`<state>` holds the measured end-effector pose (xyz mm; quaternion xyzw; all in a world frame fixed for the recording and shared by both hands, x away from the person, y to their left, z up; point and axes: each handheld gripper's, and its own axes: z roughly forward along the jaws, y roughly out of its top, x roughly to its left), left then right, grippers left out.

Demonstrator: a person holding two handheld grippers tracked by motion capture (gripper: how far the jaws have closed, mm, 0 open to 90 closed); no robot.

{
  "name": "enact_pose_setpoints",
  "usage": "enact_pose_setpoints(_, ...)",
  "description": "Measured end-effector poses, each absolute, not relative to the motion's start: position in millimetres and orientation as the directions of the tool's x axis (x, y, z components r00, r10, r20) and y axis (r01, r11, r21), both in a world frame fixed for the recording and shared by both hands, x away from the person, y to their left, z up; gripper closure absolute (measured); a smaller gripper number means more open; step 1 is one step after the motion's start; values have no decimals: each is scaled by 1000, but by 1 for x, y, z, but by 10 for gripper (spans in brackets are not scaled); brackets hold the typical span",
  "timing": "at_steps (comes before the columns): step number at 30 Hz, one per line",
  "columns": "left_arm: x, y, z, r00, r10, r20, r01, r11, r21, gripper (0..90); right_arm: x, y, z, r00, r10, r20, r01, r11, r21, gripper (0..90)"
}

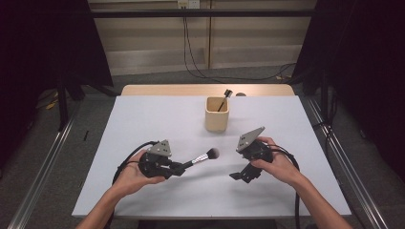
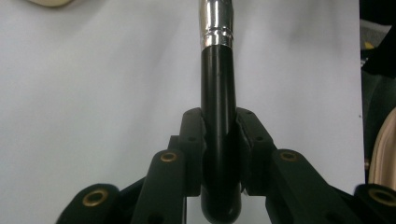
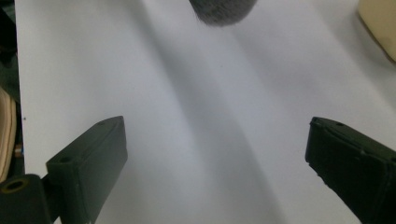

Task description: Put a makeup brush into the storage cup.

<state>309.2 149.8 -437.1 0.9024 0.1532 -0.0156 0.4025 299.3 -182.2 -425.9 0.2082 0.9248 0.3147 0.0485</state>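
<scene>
Gripping the black handle of a makeup brush (image 1: 203, 158), the left tongs (image 1: 184, 165) sit low over the white worktop (image 1: 143, 124), jaws closed tight on both sides of the handle in the left gripper view (image 2: 218, 140). The brush points right and slightly away from the person, its silver ferrule leading to a dark fluffy head held above the worktop between the two hands. The right tongs (image 1: 239, 175) are spread wide with nothing between the jaws (image 3: 215, 163), tilted down toward the worktop near the right hand (image 1: 277, 164); the brush head (image 3: 223, 11) shows blurred at the top of the right gripper view. A wooden cup (image 1: 217, 113) stands farther back, well apart from both tongs, with another brush (image 1: 223, 100) leaning inside it.
</scene>
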Motion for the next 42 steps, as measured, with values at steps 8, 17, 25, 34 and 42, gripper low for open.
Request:
enact_pose_setpoints(8, 309, 150, -439, 943, 287, -168, 312, -583, 750, 745, 294, -181, -436, -905, 416, 88, 366, 656, 660, 53)
enact_pose_setpoints(17, 308, 161, -427, 933, 311, -183, 321, -483, 815, 745, 291, -187, -437, -877, 469, 108, 379, 534, 756, 67)
enact_pose_setpoints(25, 306, 163, -430, 933, 316, -170, 302, -436, 848, 745, 285, -186, -433, -872, 474, 119, 360, 459, 812, 65)
enact_pose_setpoints(34, 305, 159, -435, 936, 311, -168, 283, -377, 882, 745, 281, -182, -429, -862, 491, 124, 344, 388, 855, 50)
enact_pose_setpoints(42, 306, 159, -435, 930, 319, -184, 289, -323, 901, 745, 281, -181, -427, -855, 497, 150, 335, 308, 890, 48)
